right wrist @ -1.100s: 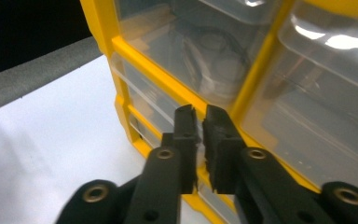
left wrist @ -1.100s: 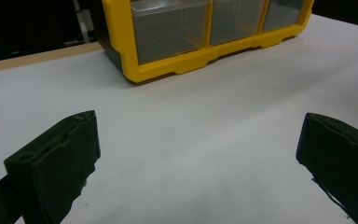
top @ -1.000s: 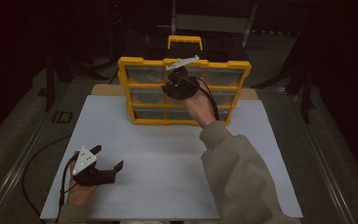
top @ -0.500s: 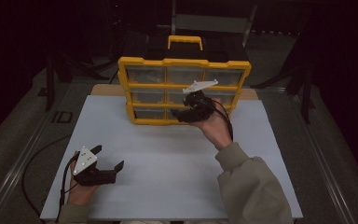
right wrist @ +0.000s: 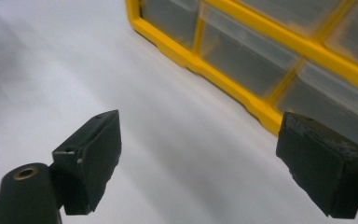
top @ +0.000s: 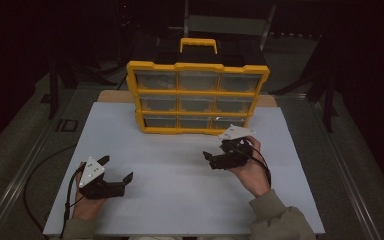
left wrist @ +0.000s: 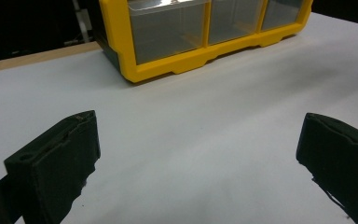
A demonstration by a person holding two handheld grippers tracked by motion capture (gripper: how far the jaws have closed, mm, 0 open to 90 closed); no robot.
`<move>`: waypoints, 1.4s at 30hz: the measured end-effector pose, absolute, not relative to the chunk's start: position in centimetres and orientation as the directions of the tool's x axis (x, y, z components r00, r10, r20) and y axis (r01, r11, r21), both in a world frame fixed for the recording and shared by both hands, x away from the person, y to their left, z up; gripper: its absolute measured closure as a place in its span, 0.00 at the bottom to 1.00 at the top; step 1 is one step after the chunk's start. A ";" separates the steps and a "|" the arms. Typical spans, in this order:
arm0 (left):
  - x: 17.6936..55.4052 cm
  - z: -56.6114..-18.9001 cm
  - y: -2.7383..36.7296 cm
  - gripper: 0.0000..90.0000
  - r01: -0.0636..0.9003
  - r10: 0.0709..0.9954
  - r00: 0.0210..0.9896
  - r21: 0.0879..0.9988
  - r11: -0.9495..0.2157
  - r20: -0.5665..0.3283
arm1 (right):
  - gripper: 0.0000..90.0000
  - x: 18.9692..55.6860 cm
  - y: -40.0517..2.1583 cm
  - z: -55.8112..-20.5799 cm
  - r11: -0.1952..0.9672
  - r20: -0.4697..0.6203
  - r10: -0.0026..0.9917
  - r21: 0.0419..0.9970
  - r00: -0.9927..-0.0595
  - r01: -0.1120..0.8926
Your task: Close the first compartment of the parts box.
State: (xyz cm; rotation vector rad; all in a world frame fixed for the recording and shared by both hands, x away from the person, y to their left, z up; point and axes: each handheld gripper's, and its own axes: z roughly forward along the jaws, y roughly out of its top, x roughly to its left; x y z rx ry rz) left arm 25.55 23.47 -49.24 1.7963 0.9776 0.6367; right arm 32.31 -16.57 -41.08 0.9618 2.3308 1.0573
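Right claw [top: 215, 161] low over the white desk [top: 180, 200], jaws just spread wide, nothing between them, tips aimed leftward in the high view. Just behind it, near but apart, yellow drawer cabinet [top: 197, 97] upright at the far edge of the desk, clear drawers facing the person, bottom row close past the jaws in the right gripper view. Left claw [top: 117, 177] resting near the front left of the desk, jaws likewise spread and empty, well apart from the cabinet. Black case with yellow handle [top: 198, 44] behind the cabinet.
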 end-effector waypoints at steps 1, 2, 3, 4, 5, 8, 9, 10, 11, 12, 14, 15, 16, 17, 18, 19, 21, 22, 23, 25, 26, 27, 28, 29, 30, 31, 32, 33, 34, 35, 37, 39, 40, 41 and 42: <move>25.6 -49.2 23.5 0.00 0.339 0.840 0.542 0.916 -0.216 -0.002 | 0.16 32.0 -17.0 -41.3 0.472 -0.076 0.733 0.773 -0.676 0.424; 25.5 -49.2 23.5 0.00 0.339 0.840 0.542 0.915 -0.217 -0.001 | 0.16 31.5 -17.7 -41.7 0.471 -0.080 0.737 0.772 -0.671 0.426; 25.5 -49.2 23.5 0.00 0.339 0.840 0.542 0.915 -0.217 -0.002 | 0.16 31.2 -18.2 -41.9 0.472 -0.084 0.741 0.771 -0.666 0.427; 25.5 -49.2 23.5 0.00 0.339 0.840 0.542 0.915 -0.218 -0.001 | 0.15 30.7 -19.0 -42.2 0.470 -0.090 0.750 0.770 -0.656 0.431; 25.5 -49.1 23.6 0.00 0.339 0.841 0.541 0.915 -0.217 -0.001 | 0.14 30.4 -19.4 -42.4 0.472 -0.093 0.752 0.766 -0.652 0.436; 25.5 -48.9 23.7 0.00 0.334 0.842 0.539 0.920 -0.206 -0.007 | 0.13 29.2 -21.0 -42.8 0.460 -0.085 0.764 0.767 -0.640 0.447; 25.4 -48.8 23.7 0.00 0.333 0.843 0.538 0.920 -0.204 -0.008 | 0.13 28.9 -21.3 -42.8 0.463 -0.092 0.764 0.767 -0.639 0.443; 25.3 -48.7 23.7 0.00 0.331 0.843 0.538 0.922 -0.201 -0.009 | 0.12 28.4 -21.6 -42.9 0.467 -0.100 0.761 0.769 -0.641 0.436; 25.2 -48.6 23.8 0.00 0.328 0.843 0.538 0.924 -0.198 -0.011 | 0.12 28.0 -21.9 -43.0 0.464 -0.104 0.765 0.773 -0.635 0.433; 25.1 -48.5 23.8 0.00 0.325 0.843 0.539 0.925 -0.199 -0.008 | 0.12 27.5 -22.2 -43.2 0.466 -0.113 0.767 0.775 -0.632 0.427; 24.8 -48.4 23.8 0.00 0.321 0.842 0.539 0.926 -0.198 -0.007 | 0.13 26.8 -22.8 -43.7 0.447 -0.104 0.772 0.790 -0.628 0.419; 24.7 -48.4 23.9 0.00 0.321 0.843 0.538 0.927 -0.196 -0.008 | 0.13 26.6 -23.1 -43.9 0.436 -0.094 0.774 0.796 -0.626 0.420; 24.7 -48.4 23.9 0.00 0.321 0.843 0.538 0.927 -0.195 -0.009 | 0.13 26.3 -23.7 -44.4 0.404 -0.065 0.783 0.809 -0.619 0.426; 24.6 -48.4 23.9 0.00 0.322 0.843 0.538 0.927 -0.194 -0.010 | 0.13 26.2 -24.1 -44.9 0.388 -0.050 0.787 0.814 -0.614 0.431; 24.6 -48.4 23.9 0.00 0.322 0.843 0.537 0.927 -0.192 -0.011 | 0.13 26.0 -24.7 -45.6 0.375 -0.037 0.796 0.813 -0.604 0.445; 24.5 -48.4 23.9 0.00 0.323 0.843 0.537 0.927 -0.193 -0.012 | 0.13 25.8 -25.0 -46.0 0.373 -0.040 0.800 0.815 -0.599 0.444; 24.4 -48.5 23.8 0.00 0.322 0.843 0.537 0.927 -0.190 -0.014 | 0.13 25.3 -25.7 -47.0 0.363 -0.037 0.804 0.820 -0.593 0.442; 24.4 -48.5 23.8 0.00 0.323 0.843 0.538 0.927 -0.193 -0.012 | 0.13 25.1 -25.9 -47.2 0.367 -0.042 0.805 0.820 -0.592 0.440; 24.3 -48.5 23.6 0.00 0.320 0.842 0.540 0.927 -0.196 -0.008 | 0.13 25.0 -26.1 -47.4 0.364 -0.048 0.806 0.826 -0.590 0.431; 24.3 -48.5 23.5 0.00 0.319 0.840 0.543 0.926 -0.202 -0.003 | 0.13 24.9 -26.4 -47.5 0.336 -0.030 0.807 0.845 -0.590 0.416; 24.2 -48.5 23.5 0.00 0.319 0.840 0.542 0.926 -0.203 -0.003 | 0.13 24.9 -26.5 -47.5 0.321 -0.017 0.807 0.852 -0.590 0.414; 24.1 -48.5 23.5 0.00 0.319 0.840 0.542 0.925 -0.205 -0.001 | 0.13 24.8 -26.5 -47.5 0.318 -0.020 0.809 0.856 -0.588 0.408; 24.1 -48.6 23.5 0.00 0.319 0.840 0.543 0.925 -0.206 0.000 | 0.13 24.7 -26.6 -47.5 0.313 -0.030 0.813 0.865 -0.581 0.392; 24.0 -48.6 23.5 0.00 0.320 0.839 0.543 0.924 -0.212 0.004 | 0.13 24.6 -26.6 -47.5 0.309 -0.031 0.814 0.869 -0.580 0.387; 24.0 -48.7 23.6 0.00 0.321 0.841 0.541 0.923 -0.211 0.004 | 0.13 24.5 -26.7 -47.6 0.297 -0.027 0.815 0.877 -0.578 0.378; 24.0 -48.8 23.6 0.00 0.323 0.841 0.540 0.923 -0.211 0.003 | 0.13 24.4 -26.8 -47.6 0.290 -0.027 0.818 0.882 -0.575 0.371; 24.0 -48.8 23.7 0.00 0.325 0.843 0.538 0.923 -0.206 -0.001 | 0.13 24.3 -27.0 -47.6 0.279 -0.029 0.821 0.891 -0.570 0.357; 24.0 -48.8 23.7 0.00 0.324 0.844 0.537 0.924 -0.205 -0.001 | 0.13 24.2 -27.0 -47.6 0.272 -0.027 0.822 0.896 -0.569 0.350; 24.0 -48.8 23.7 0.00 0.323 0.844 0.536 0.924 -0.205 0.000 | 0.13 24.1 -27.2 -47.6 0.258 -0.021 0.820 0.906 -0.573 0.337; 24.0 -48.9 23.6 0.00 0.322 0.845 0.534 0.924 -0.205 0.002 | 0.13 24.0 -27.3 -47.7 0.254 -0.020 0.820 0.909 -0.573 0.332; 23.9 -48.8 23.6 0.00 0.318 0.845 0.535 0.924 -0.211 0.009 | 0.13 23.9 -27.6 -47.9 0.242 -0.016 0.817 0.917 -0.576 0.318; 23.9 -48.8 23.7 0.00 0.315 0.845 0.534 0.926 -0.207 0.007 | 0.13 23.8 -27.7 -48.1 0.233 -0.016 0.816 0.923 -0.577 0.305; 23.9 -48.9 23.7 0.00 0.315 0.845 0.534 0.926 -0.206 0.006 | 0.13 23.8 -27.7 -48.0 0.230 -0.019 0.818 0.927 -0.575 0.296; 24.0 -48.9 23.8 0.00 0.316 0.845 0.534 0.926 -0.205 0.005 | 0.13 23.8 -27.7 -48.0 0.227 -0.020 0.818 0.930 -0.574 0.290; 24.0 -48.9 23.8 0.00 0.318 0.846 0.534 0.926 -0.205 0.004 | 0.13 23.7 -27.7 -48.0 0.226 -0.022 0.818 0.932 -0.575 0.285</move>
